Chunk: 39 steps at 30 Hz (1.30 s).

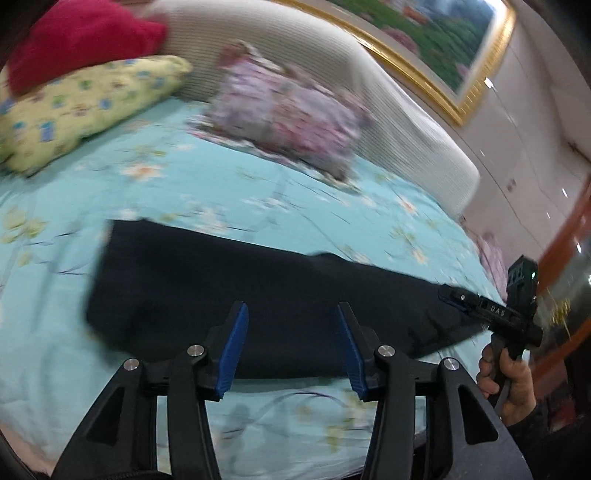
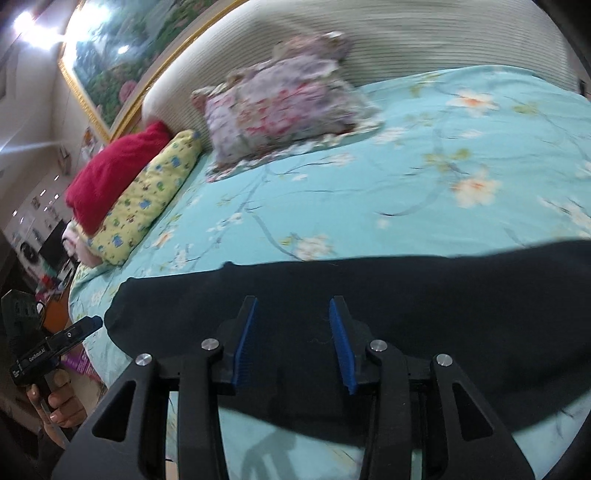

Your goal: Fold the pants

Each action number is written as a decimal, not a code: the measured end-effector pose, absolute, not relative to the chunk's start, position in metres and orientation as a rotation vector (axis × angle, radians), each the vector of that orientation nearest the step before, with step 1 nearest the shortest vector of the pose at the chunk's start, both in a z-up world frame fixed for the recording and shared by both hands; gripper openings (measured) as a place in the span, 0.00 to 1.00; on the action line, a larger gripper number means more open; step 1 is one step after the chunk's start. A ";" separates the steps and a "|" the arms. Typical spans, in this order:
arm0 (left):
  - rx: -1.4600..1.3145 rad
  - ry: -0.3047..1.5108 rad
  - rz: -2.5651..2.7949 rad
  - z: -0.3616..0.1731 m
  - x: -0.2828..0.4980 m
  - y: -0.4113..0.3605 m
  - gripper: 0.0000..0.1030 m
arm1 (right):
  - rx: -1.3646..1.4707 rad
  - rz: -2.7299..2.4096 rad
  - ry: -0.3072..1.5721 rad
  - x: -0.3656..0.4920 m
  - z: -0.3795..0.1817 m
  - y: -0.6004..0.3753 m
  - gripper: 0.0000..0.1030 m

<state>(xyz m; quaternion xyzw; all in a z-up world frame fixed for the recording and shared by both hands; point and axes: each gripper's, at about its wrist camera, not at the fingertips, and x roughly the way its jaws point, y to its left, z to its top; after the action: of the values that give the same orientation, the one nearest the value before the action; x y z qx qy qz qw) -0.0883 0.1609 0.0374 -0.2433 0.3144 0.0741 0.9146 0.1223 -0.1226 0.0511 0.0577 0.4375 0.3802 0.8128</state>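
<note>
My left gripper is spread, blue pads apart w/ nothing between them; it hangs over the near edge of the pants. My right gripper is also spread, pads clear of the cloth, nothing pinched. Both views are blurred, esp. toward the far side of the bed.

The pants are dark, navy or black, can't tell which. They lie flat as one long strip across the near part of the bed, on the light blue flowered bedspread. In the left view the strip is wide at the left end and narrows toward the right, where my right gripper shows just beside its tip; whether it touches the cloth I can't tell. My right hand grips the handle below. In the right view the pants fill the frame left to right, and my left gripper sits just off the rounded left end, left hand under it.

Farther back: a flowered pillow leans on the pale ribbed headboard; to its left a yellow patterned pillow w/ a red cushion on top. A gold-framed landscape picture hangs on the wall above.
</note>
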 end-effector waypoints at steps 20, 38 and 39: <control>-0.213 0.839 -0.210 0.021 0.034 -0.027 0.56 | 0.306 0.523 0.895 0.114 0.047 -0.286 0.43; 0.151 0.945 -0.292 -0.008 0.120 -0.112 0.58 | 0.524 0.453 0.907 0.153 0.036 -0.341 0.55; 0.167 0.953 -0.293 -0.010 0.122 -0.113 0.58 | 0.552 0.453 0.909 0.157 0.036 -0.343 0.56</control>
<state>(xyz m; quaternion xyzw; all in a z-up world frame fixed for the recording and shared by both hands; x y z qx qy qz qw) 0.1224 -0.1134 -0.0100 0.0798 0.4563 -0.1403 0.8750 0.1568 -0.3432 0.0356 0.2610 0.4295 0.2143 0.8376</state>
